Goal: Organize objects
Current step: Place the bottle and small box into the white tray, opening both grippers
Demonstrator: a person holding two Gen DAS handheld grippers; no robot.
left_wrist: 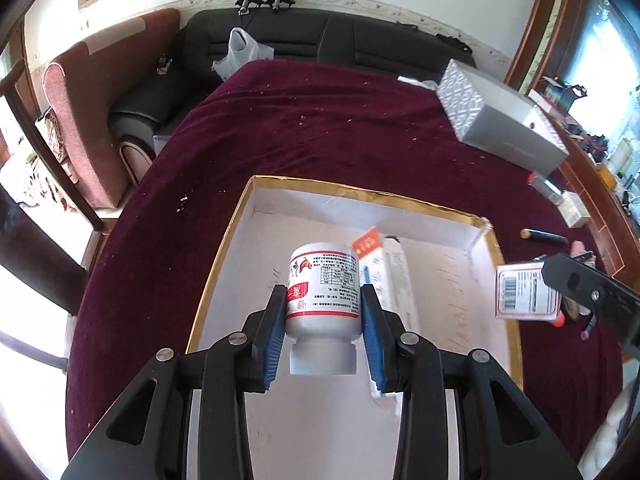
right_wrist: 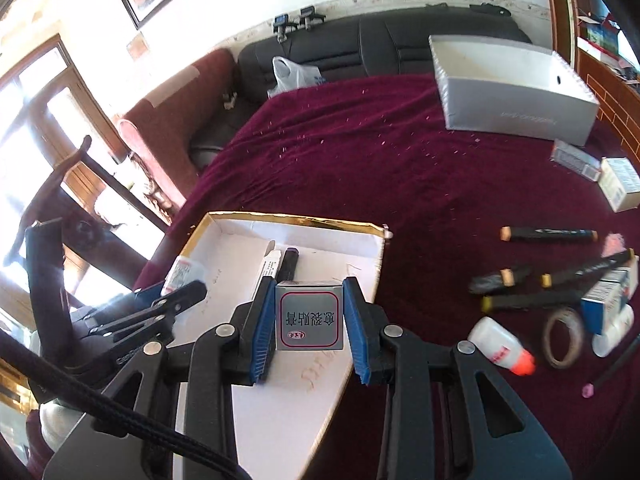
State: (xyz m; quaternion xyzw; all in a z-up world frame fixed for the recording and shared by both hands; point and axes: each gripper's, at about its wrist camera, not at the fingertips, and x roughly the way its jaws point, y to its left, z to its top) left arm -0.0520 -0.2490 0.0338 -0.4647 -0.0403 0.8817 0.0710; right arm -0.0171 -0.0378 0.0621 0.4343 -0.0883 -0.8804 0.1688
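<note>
My left gripper (left_wrist: 323, 298) is shut on a white pill bottle (left_wrist: 322, 294) with a red-and-white label, held cap toward the camera above a gold-rimmed white tray (left_wrist: 224, 248). In the tray lie a long white packet (left_wrist: 396, 276) and an orange-tipped item (left_wrist: 366, 242). My right gripper (right_wrist: 309, 292) is shut on a small silver box (right_wrist: 309, 314) with a red-framed label, over the same tray (right_wrist: 280, 224). The silver box (left_wrist: 524, 292) and right gripper also show at the right edge of the left wrist view; the left gripper (right_wrist: 176, 292) shows at the left of the right wrist view.
The tray sits on a dark red cloth (left_wrist: 320, 128). A grey open box (right_wrist: 512, 84) stands at the back right. Black markers (right_wrist: 548, 236), a tape roll (right_wrist: 564, 344), a small white bottle with a red cap (right_wrist: 500, 346) and small cartons (right_wrist: 618, 184) lie to the right. A black sofa (left_wrist: 320, 36) is behind.
</note>
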